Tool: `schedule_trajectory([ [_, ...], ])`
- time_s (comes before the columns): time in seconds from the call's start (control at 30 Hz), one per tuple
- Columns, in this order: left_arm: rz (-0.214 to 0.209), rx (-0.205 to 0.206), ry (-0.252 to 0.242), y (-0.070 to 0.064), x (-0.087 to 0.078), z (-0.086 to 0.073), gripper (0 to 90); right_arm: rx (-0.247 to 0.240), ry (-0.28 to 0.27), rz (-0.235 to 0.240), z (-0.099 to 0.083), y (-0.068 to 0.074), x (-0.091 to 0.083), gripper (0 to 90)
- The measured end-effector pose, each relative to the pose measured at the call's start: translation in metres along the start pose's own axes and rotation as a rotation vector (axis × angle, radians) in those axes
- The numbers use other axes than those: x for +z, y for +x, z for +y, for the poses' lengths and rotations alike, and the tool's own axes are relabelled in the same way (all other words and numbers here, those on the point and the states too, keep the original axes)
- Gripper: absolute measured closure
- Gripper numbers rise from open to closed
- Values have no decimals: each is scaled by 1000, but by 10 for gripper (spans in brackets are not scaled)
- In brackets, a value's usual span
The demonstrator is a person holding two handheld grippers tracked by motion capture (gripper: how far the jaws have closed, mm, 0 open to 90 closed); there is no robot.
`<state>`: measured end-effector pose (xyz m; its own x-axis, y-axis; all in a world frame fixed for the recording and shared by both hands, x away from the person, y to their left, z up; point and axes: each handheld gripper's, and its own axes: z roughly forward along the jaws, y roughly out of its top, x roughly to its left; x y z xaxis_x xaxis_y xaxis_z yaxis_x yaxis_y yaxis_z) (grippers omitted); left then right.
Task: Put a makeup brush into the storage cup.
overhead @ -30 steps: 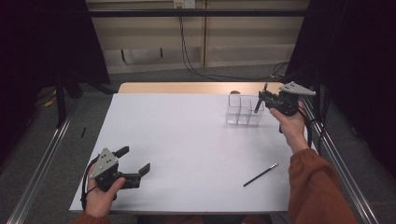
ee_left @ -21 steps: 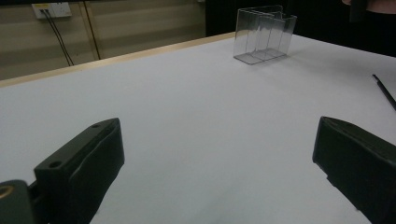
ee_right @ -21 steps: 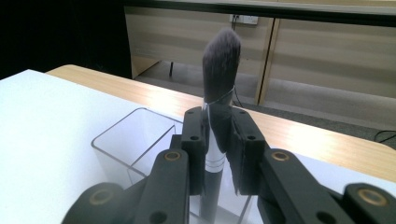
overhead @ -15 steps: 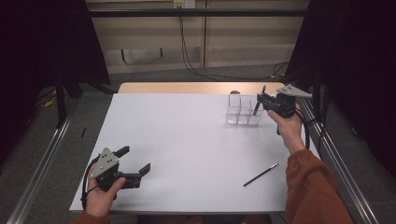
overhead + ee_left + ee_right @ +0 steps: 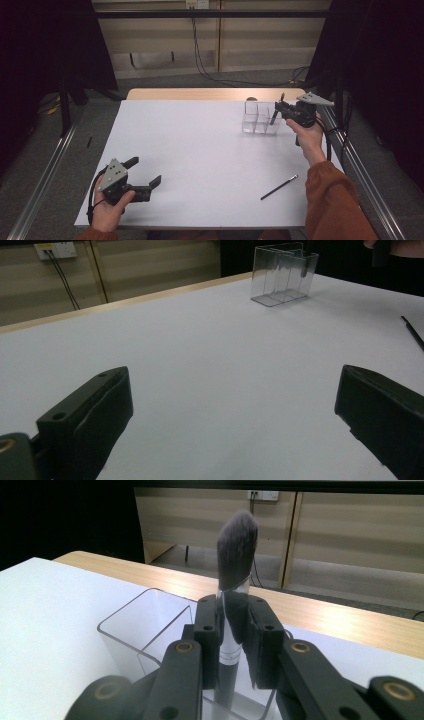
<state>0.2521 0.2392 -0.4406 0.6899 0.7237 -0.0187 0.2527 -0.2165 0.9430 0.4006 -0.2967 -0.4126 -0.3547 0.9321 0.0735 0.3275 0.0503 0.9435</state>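
The right tongs [image 5: 234, 630] are pressed onto a brush [image 5: 234, 580], held upright over the clear box [image 5: 259, 119] at the table's far right. The left tongs [image 5: 145, 174] are spread wide, nothing between them, low over the near left of the white table [image 5: 200, 150]. A thin black stick [image 5: 279, 187] is seen lying near the right forearm. Dark curtains are seen around the table.

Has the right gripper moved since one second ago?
Yes, slightly. The right gripper, shut on the makeup brush, has shifted toward the far edge, staying beside the clear organizer.
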Motion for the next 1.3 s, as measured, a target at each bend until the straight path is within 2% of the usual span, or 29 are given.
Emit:
schedule_trajectory([
  [0.2,-2,-1,0,0,0,0,21,25,3,5,-2,-1,0,778],
  [0.37,-3,-2,1,0,1,0,21,46,-4,5,-3,-2,-1,713],
  [0.6,1,-2,0,0,1,0,21,64,10,17,-3,-3,-4,521],
  [0.7,5,-5,-2,1,0,0,21,64,12,11,-4,-3,-6,411],
  [0.8,5,-3,-3,1,0,0,21,64,-2,-3,-5,-3,-8,350],
  [0.87,4,-4,-3,1,0,0,21,68,-8,9,-5,-3,-11,288],
  [0.93,5,-5,-3,1,0,0,21,76,-16,4,-5,-4,-13,200],
  [1.0,3,-5,-2,1,0,0,21,106,-15,12,-6,-5,-15,87],
  [1.03,2,-7,-2,1,0,0,21,117,-9,20,-6,-5,-16,62],
  [1.1,3,-8,-3,1,0,0,22,97,-22,22,-9,-5,-19,40],
  [1.17,5,-8,-5,1,0,0,22,107,-28,29,-11,-5,-23,6],
  [1.3,7,-8,-6,1,0,0,22,92,-40,40,-13,-3,-30,0],
])
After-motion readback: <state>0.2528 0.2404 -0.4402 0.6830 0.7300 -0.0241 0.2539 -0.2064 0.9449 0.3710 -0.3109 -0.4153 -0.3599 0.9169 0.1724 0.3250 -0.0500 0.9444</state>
